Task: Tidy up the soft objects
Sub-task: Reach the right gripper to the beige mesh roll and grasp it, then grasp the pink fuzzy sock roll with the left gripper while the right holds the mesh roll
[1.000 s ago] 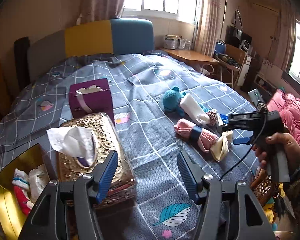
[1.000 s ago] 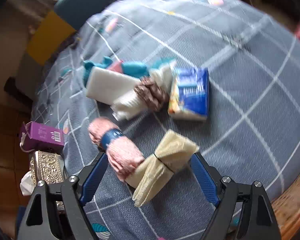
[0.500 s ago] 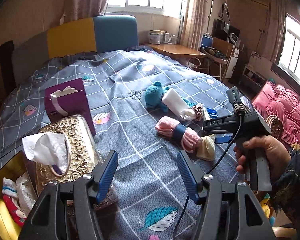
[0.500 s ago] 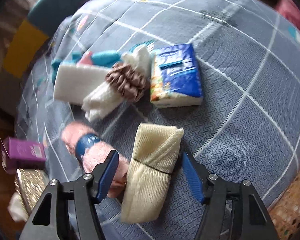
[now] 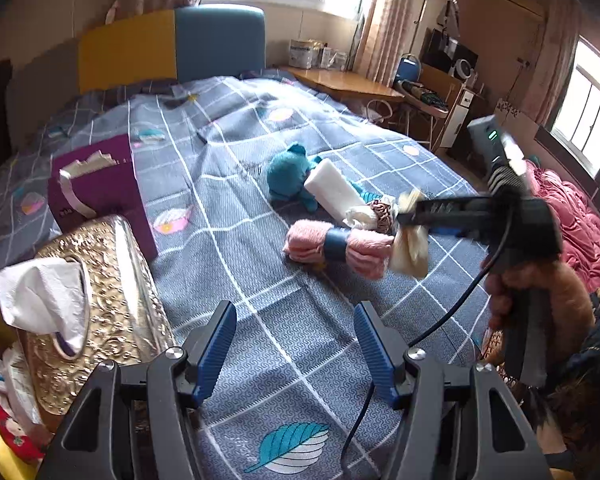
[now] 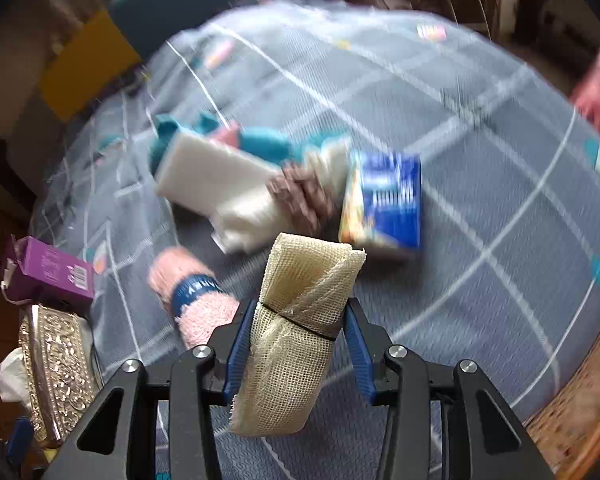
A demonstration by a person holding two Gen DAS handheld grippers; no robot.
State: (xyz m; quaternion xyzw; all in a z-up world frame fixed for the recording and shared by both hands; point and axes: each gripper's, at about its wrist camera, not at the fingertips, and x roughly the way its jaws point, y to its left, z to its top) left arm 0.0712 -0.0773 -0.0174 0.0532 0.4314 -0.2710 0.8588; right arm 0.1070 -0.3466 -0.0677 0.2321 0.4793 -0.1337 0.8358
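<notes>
From the left wrist camera, the left tool (image 5: 294,346) hung above the bed (image 5: 260,152) with its two blue fingers (image 5: 216,346) wide apart and nothing between them. On the bed lay one pink roll (image 5: 338,245) with a blue band, one teal soft toy (image 5: 288,174), one white pack (image 5: 332,192) and one brown scrunchie (image 5: 382,213). At the left stood one purple box (image 5: 98,192), one gold tissue box (image 5: 96,300) and one yellow box (image 5: 4,428) with small clothes in it. The right tool (image 5: 410,222) was squeezing one cream mesh cloth (image 5: 410,246), just beside the pink roll.

From the right wrist camera, the right tool (image 6: 296,344) was shut tight on the cream mesh cloth (image 6: 296,332), which was tied round the middle. It looked raised off the bed (image 6: 480,160). Beyond it were one blue tissue pack (image 6: 384,202), the brown scrunchie (image 6: 304,196), the white pack (image 6: 212,176), the teal soft toy (image 6: 260,140) and the pink roll (image 6: 192,292). This view was blurry.
</notes>
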